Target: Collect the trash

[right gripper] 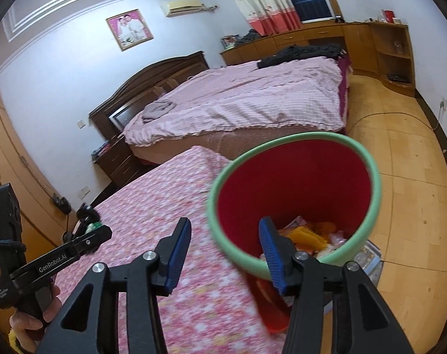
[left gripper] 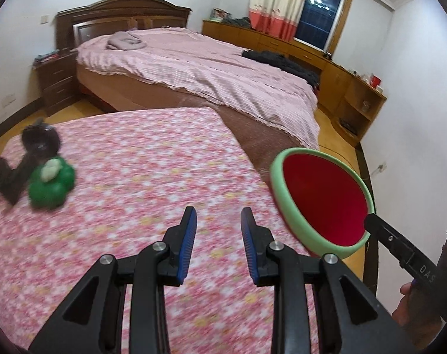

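Two hand-held grippers, left (left gripper: 219,221) and right (right gripper: 224,234), both spread with nothing between their pads, hover over the floral tabletop (left gripper: 140,159), where one green object (left gripper: 50,184), perhaps crumpled trash, lies far from one red bin (right gripper: 294,183) holding wrappers.

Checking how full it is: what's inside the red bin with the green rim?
The red bin holds orange, yellow and pink wrappers at the bottom. The right gripper's finger and the near rim hide the rest.
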The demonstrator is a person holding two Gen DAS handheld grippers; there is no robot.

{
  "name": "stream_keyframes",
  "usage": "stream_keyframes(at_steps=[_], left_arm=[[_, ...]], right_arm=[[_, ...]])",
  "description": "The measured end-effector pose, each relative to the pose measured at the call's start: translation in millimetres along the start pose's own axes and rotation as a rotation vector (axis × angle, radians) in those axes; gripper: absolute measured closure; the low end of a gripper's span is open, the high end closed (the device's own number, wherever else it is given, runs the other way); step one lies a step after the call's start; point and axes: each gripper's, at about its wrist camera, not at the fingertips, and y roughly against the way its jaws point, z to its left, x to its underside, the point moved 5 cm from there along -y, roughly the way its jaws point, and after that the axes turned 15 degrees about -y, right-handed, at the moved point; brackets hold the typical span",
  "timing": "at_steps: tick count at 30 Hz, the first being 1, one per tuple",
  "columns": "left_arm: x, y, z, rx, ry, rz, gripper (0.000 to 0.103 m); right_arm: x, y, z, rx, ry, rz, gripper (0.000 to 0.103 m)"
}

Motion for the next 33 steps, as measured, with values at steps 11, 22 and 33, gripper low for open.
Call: stream_keyframes(at_steps=[11,22,33], left_arm=[[32.9,55.6,49.8,-0.090,0.046,-0.019,0.064],[62.6,104.2,83.8,-0.215,0.084,-0.066,0.057],[91.9,133.4,98.3,-0.321,0.119,-0.117,0.057]], right_arm=[[33.3,11.5,52.2,-0.044,0.080,0.008,0.040],[65.8,33.0,90.3,-0.008,0.148,-0.066,0.013],[102.4,42.5,116.5,-0.051,0.203,-0.053,0.012]])
